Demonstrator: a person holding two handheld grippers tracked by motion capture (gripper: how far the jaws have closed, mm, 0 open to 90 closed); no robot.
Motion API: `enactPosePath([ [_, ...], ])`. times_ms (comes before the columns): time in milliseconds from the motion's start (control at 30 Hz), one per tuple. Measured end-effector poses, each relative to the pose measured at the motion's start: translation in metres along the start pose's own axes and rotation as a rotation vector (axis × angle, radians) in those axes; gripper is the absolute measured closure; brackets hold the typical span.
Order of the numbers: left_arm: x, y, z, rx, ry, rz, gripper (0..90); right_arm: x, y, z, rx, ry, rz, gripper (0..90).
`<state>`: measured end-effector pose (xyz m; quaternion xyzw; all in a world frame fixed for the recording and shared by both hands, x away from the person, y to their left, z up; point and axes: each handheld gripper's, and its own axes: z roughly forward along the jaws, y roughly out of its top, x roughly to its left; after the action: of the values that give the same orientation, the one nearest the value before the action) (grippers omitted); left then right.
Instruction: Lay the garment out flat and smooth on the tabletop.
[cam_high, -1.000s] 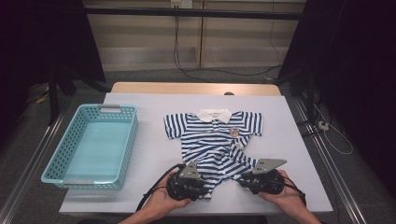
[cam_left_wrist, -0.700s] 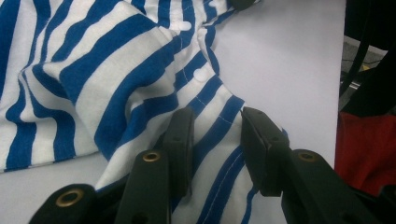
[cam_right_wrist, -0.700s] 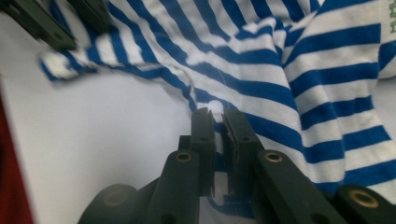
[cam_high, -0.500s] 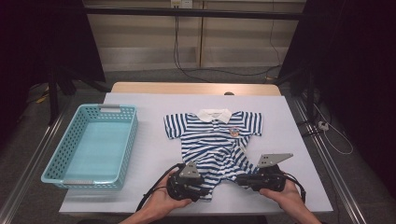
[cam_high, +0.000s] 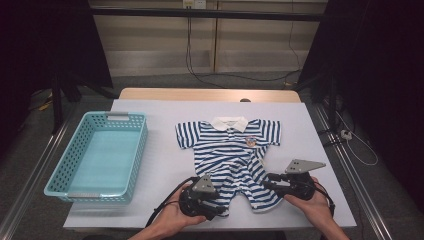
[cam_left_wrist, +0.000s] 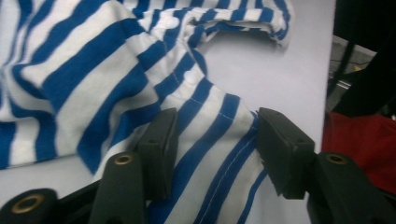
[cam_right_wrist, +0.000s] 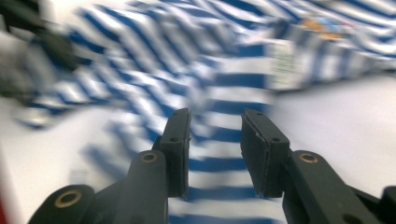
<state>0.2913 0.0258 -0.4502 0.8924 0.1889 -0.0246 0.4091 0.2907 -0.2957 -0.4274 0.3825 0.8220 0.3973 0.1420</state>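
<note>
Both tongs, left (cam_left_wrist: 212, 144) and right (cam_right_wrist: 215, 149), just eased apart over striped romper (cam_high: 232, 160) hem, cloth between, unpinched; legs evidently released on desk (cam_high: 165, 165).

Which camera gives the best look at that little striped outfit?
The high view: the whole striped outfit lies flat there, collar to legs. The left gripper view shows just one leg's fabric close up; the right gripper view shows blurred stripes.

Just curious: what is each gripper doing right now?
Left gripper: open, just been opening, striped romper leg between jaws.
Right gripper: open above romper.
</note>
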Motion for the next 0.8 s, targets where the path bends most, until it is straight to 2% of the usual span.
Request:
enactPosePath([
  [67,-0.002,0.0,-0.001,0.027,0.006,0.021,46.3,-0.008,-0.001,0.0,0.003,-0.024,0.021,63.5],
  [100,-0.005,0.0,0.0,0.023,0.007,0.032,46.4,-0.011,-0.001,0.002,0.007,-0.039,0.009,63.3],
  [167,-0.01,0.0,0.001,0.025,0.016,0.036,46.2,-0.016,-0.001,0.006,0.031,-0.04,0.019,63.1],
  [200,-0.018,-0.002,0.007,-0.046,-0.012,-0.035,45.6,-0.018,-0.002,0.009,0.048,-0.046,0.021,63.1],
  [233,-0.018,0.0,0.004,0.013,-0.001,0.04,45.5,-0.02,-0.002,0.011,0.059,-0.042,0.022,63.1],
  [267,-0.02,0.0,0.004,0.024,0.01,0.063,45.5,-0.02,-0.002,0.013,0.07,-0.047,0.027,63.1],
  [300,-0.023,0.0,0.005,0.024,0.039,0.064,47.2,-0.02,-0.001,0.016,0.078,-0.046,0.024,62.7],
  [333,-0.021,0.0,0.004,0.031,0.059,0.097,54.8,-0.02,-0.001,0.019,0.092,-0.041,0.024,62.7],
  [367,-0.018,0.001,0.003,0.04,0.055,0.105,62.2,-0.02,0.0,0.023,0.104,-0.031,0.02,62.6],
  [400,-0.016,0.001,0.004,0.019,0.057,0.069,68.3,-0.02,0.001,0.026,0.114,-0.022,0.016,63.0],
  [433,-0.015,0.001,0.004,0.009,0.065,0.052,73.2,-0.02,0.002,0.028,0.129,-0.017,0.016,63.9],
  [467,-0.012,0.001,0.002,0.042,0.069,0.08,77.7,-0.021,0.002,0.031,0.141,-0.012,0.016,64.9],
  [500,-0.012,0.002,0.002,0.042,0.071,0.083,78.9,-0.021,0.002,0.032,0.139,-0.011,0.02,67.8],
  [533,-0.015,0.001,0.003,0.016,0.073,0.058,79.4,-0.021,0.002,0.032,0.136,-0.01,0.018,71.1],
  [567,-0.014,0.001,0.002,0.033,0.063,0.082,79.8,-0.021,0.001,0.03,0.14,-0.001,0.032,76.6],
  [633,-0.015,0.001,0.002,0.022,0.038,0.054,80.2,-0.021,-0.001,0.028,0.141,0.016,0.033,85.2],
  [667,-0.017,0.0,0.002,0.023,0.044,0.041,80.2,-0.021,-0.001,0.026,0.139,0.011,0.024,87.3],
  [700,-0.017,0.001,0.001,0.023,0.028,0.05,80.2,-0.02,-0.002,0.024,0.137,0.007,0.026,88.2],
  [733,-0.017,0.001,-0.001,0.036,0.024,0.08,80.2,-0.019,-0.003,0.021,0.135,0.006,0.017,88.5],
  [767,-0.021,0.001,0.0,0.011,0.02,0.047,80.1,-0.019,-0.003,0.018,0.128,0.004,0.016,88.6],
  [800,-0.02,0.002,-0.001,0.024,0.019,0.076,79.8,-0.019,-0.005,0.014,0.122,0.005,0.017,88.7],
])
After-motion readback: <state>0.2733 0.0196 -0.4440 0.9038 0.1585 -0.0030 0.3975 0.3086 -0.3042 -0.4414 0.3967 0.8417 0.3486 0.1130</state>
